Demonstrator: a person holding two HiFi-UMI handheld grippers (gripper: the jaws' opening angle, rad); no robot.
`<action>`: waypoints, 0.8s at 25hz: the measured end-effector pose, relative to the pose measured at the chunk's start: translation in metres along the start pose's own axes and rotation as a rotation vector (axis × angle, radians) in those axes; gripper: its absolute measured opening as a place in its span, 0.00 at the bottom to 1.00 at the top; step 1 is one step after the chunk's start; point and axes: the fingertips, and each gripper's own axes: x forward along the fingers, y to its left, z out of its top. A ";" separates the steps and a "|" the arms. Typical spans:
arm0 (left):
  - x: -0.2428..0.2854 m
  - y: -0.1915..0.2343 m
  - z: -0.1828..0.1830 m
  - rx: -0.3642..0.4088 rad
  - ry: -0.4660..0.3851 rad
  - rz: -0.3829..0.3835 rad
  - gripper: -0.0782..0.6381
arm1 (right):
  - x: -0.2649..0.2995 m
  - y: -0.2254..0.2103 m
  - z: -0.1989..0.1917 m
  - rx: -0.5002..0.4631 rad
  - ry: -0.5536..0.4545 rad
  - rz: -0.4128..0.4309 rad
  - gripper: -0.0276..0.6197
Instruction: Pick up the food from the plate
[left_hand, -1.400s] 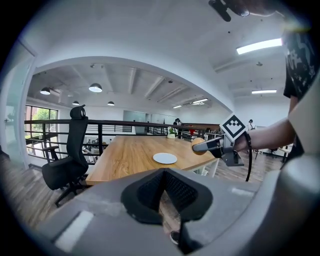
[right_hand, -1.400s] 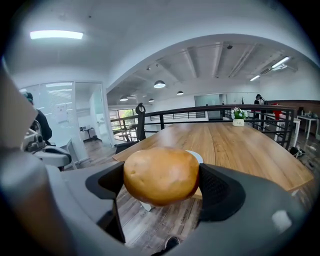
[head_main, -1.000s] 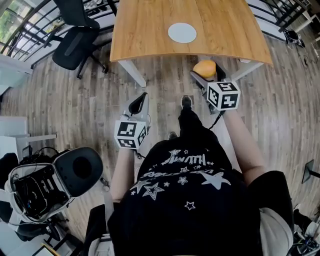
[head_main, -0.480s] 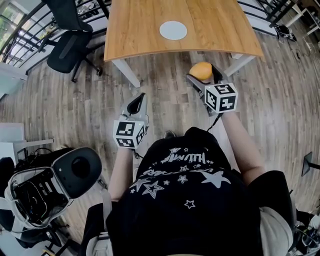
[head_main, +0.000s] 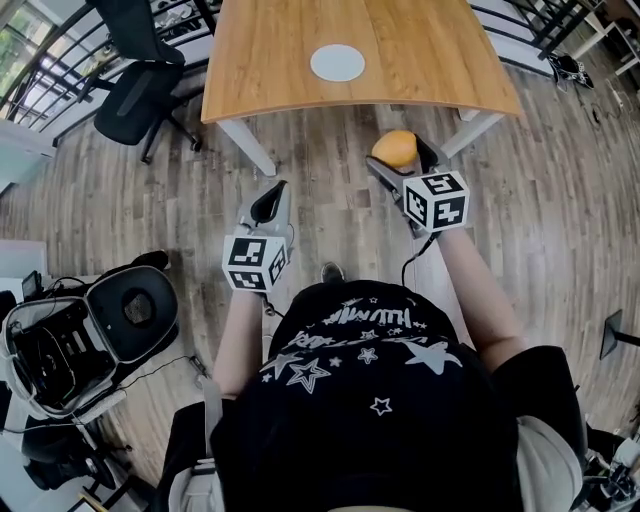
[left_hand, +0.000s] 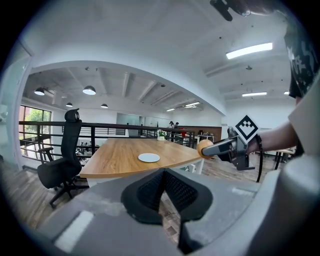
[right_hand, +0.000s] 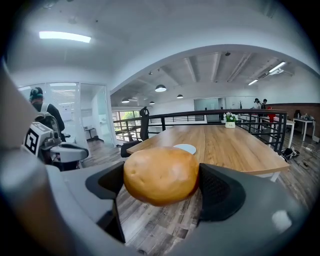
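My right gripper (head_main: 398, 155) is shut on a round golden bun (head_main: 395, 148), held over the wooden floor just short of the table's front edge. In the right gripper view the bun (right_hand: 161, 174) fills the space between the two black pads. A small white plate (head_main: 337, 62) lies bare on the wooden table (head_main: 260, 60); the same plate (left_hand: 149, 157) shows in the left gripper view and also in the right gripper view as a pale plate (right_hand: 186, 148) behind the bun. My left gripper (head_main: 268, 207) hangs shut and empty over the floor, left of the right one.
A black office chair (head_main: 135, 85) stands at the table's left end. A second chair and a cart of equipment (head_main: 90, 335) sit at my left. Railings run behind the table. White table legs (head_main: 245, 145) stand under the front edge.
The table and plate have slid slightly left and up in the head view. The right gripper with the bun shifted left and a little higher; the left gripper moved up slightly.
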 end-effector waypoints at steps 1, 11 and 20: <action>-0.004 -0.015 -0.001 0.004 -0.002 0.006 0.11 | -0.014 -0.004 -0.006 0.001 -0.004 0.005 0.76; -0.013 -0.055 -0.008 -0.006 0.027 0.011 0.11 | -0.045 -0.007 -0.028 0.018 0.010 0.037 0.76; -0.042 -0.113 -0.021 -0.009 0.028 0.015 0.11 | -0.104 -0.005 -0.056 -0.004 0.005 0.069 0.76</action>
